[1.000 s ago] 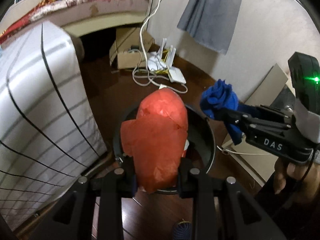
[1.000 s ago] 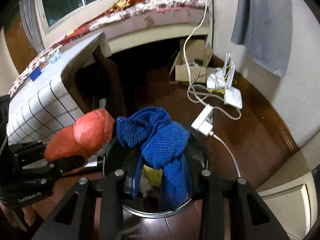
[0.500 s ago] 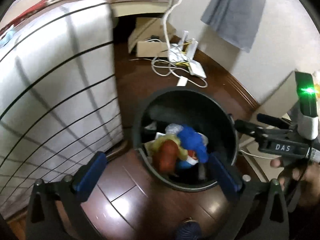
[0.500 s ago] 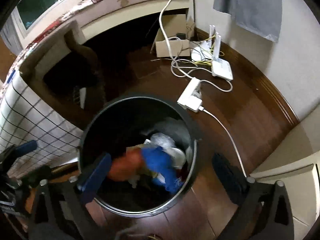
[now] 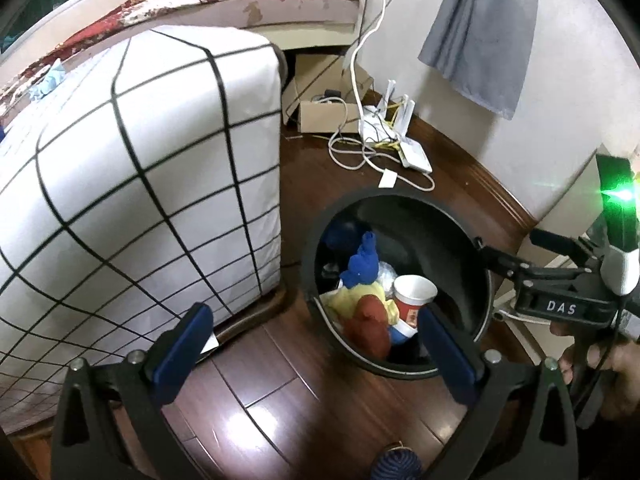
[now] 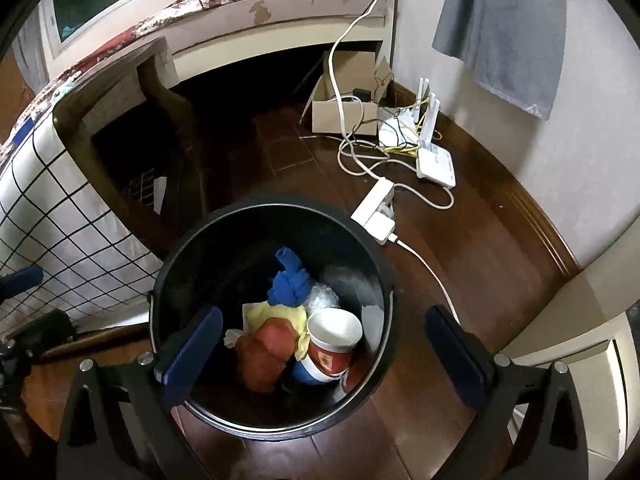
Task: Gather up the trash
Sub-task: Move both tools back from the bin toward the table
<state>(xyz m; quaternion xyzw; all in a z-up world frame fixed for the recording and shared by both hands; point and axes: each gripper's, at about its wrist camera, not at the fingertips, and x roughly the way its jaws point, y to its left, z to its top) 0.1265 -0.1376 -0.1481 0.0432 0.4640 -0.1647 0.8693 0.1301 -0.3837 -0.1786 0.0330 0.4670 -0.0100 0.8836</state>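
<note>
A black round trash bin (image 5: 400, 204) (image 6: 224, 224) stands on the dark wood floor. Inside lie a blue knitted cloth (image 5: 362, 264) (image 6: 290, 284), an orange-red crumpled wad (image 5: 368, 326) (image 6: 264, 354), a yellow rag (image 5: 352, 298) (image 6: 276, 314) and a red-and-white paper cup (image 5: 412, 296) (image 6: 334, 340). My left gripper (image 5: 316, 344) is open and empty, above the bin's near-left side. My right gripper (image 6: 324, 344) is open and empty above the bin; it also shows in the left wrist view (image 5: 560, 280) at the bin's right.
A mattress with a black grid cover (image 5: 140, 184) (image 6: 48, 216) stands left of the bin. A power strip (image 6: 376, 210), cables, white routers (image 6: 432, 152) and a cardboard box (image 6: 344, 116) lie behind it. A grey cloth (image 6: 504, 28) hangs on the right wall.
Both grippers opened and dropped the orange-red wad and the blue cloth into the bin a second ago. Since then both have stayed open and pulled back a little from the bin.
</note>
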